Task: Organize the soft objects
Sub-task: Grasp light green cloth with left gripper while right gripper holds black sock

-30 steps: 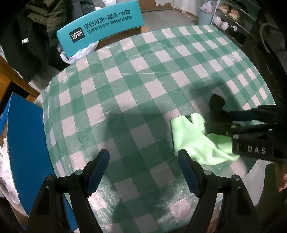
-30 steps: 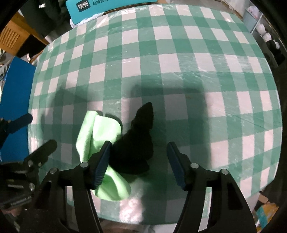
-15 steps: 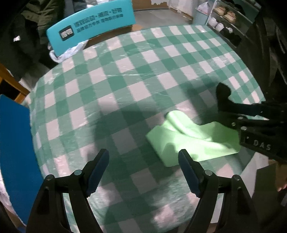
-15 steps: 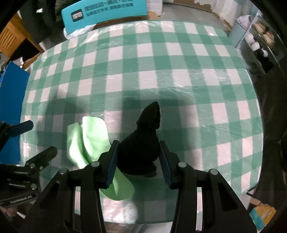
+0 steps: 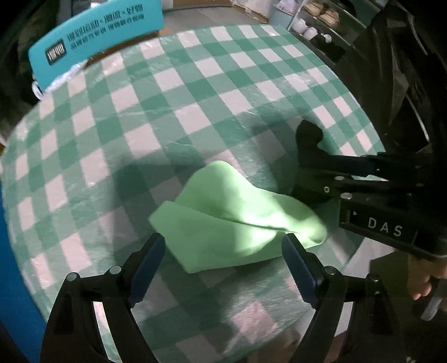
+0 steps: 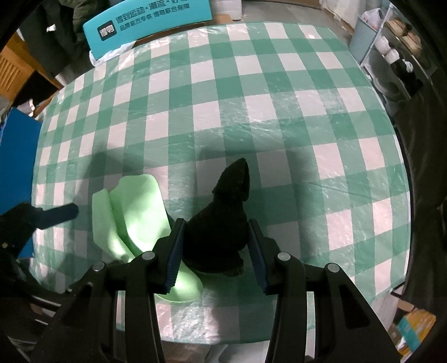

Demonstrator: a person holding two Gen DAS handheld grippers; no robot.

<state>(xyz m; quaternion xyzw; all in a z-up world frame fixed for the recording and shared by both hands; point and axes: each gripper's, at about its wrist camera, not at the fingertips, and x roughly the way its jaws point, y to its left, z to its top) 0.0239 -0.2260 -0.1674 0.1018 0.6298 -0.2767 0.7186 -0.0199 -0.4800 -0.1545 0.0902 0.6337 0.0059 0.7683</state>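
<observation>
— Fingers first?
— Right gripper is clamped on the black soft toy near the table's front edge; left gripper gapes wide, empty, just short of the green cloth.
— Handling?
— Probably light, limp; pinch a folded edge.

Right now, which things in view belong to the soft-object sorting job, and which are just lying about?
Job:
- black cloth, clamped in the right gripper
- green cloth, lying ahead of the open left gripper

Lying about:
- checked table
- teal sign
- blue board
- shoe rack
</observation>
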